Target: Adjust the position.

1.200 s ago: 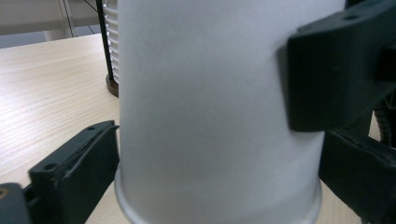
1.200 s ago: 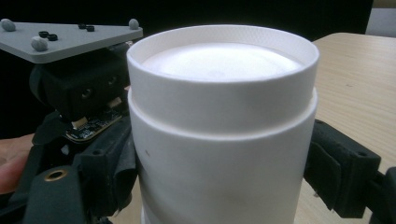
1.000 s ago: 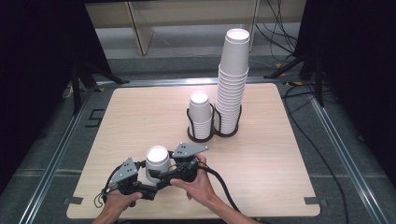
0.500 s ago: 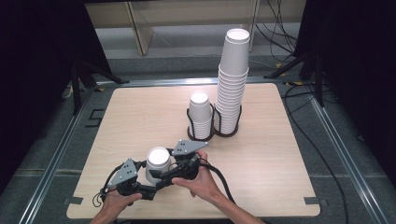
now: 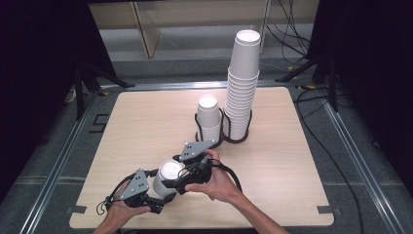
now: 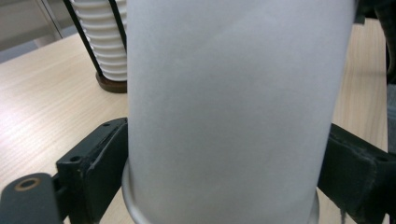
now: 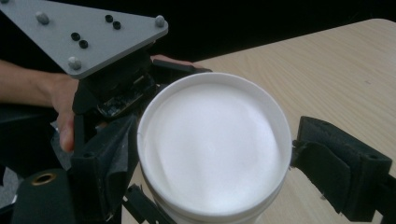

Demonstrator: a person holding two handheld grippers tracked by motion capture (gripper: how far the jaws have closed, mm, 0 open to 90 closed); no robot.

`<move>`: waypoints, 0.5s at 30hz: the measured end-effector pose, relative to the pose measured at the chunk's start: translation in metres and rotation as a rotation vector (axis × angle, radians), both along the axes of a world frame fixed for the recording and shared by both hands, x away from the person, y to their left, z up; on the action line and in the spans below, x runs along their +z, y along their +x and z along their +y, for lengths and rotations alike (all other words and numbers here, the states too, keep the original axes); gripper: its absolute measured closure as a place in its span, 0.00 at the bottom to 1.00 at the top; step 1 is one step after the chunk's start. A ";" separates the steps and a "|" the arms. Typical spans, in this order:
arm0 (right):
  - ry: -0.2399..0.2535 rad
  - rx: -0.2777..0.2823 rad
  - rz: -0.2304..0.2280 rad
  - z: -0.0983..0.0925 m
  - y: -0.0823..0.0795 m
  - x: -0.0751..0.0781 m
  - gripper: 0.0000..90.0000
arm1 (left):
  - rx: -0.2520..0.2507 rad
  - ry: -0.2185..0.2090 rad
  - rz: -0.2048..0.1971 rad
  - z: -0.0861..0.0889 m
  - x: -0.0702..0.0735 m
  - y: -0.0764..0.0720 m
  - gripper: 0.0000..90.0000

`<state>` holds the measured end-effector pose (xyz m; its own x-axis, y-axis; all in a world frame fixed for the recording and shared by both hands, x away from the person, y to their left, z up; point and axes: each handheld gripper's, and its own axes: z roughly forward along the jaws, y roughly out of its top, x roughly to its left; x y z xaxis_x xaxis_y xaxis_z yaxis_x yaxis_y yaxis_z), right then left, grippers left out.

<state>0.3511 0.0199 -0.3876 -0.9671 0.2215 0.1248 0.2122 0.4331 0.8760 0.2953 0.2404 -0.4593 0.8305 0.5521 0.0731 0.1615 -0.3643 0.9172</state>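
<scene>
The left hand-held gripper [image 5: 157,199] is lying low at the near edge of the desk [image 5: 146,122], gripped from behind by the person's left hand [image 5: 119,210], with its grey plate tilted up toward the camera. Its jaws have just been closing, and in the left gripper view they are now pressing on both sides of the inverted white paper cup [image 6: 233,112] near its rim, so this one is grasping the cup. The cup [image 5: 167,176] is standing mouth-down on the desk, right between the two tools.

Just to the right of it, the right hand [image 5: 219,183] is reaching in at a slant, angling the right hand-held gripper [image 5: 176,183] down toward the cup's upper end. In the right gripper view the cup's flat bottom [image 7: 212,144] is sitting between its jaws; the left pad is lying against the cup, while whether the right pad is touching is too close to tell.

Well beyond both tools, a short stack of cups [image 5: 209,119] and a tall stack of cups [image 5: 242,87] are standing side by side in a dark wire holder [image 5: 221,139].

Past the desk's far edge, cables [image 5: 292,29] are trailing over a grey floor [image 5: 185,48] between black curtains.
</scene>
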 end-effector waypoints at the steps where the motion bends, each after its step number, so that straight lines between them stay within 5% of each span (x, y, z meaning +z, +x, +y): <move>1: -0.030 0.011 -0.003 -0.001 0.000 0.001 0.17 | -0.001 0.023 0.001 0.000 0.000 0.000 0.11; 15: -0.154 0.086 -0.037 0.005 -0.007 0.000 0.17 | -0.031 0.143 0.022 -0.003 0.001 -0.005 0.12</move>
<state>0.3443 0.0248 -0.3876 -0.9866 0.1517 0.0601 0.1378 0.5776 0.8046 0.2903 0.2370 -0.4578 0.8491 0.5118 0.1306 0.1678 -0.4959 0.8520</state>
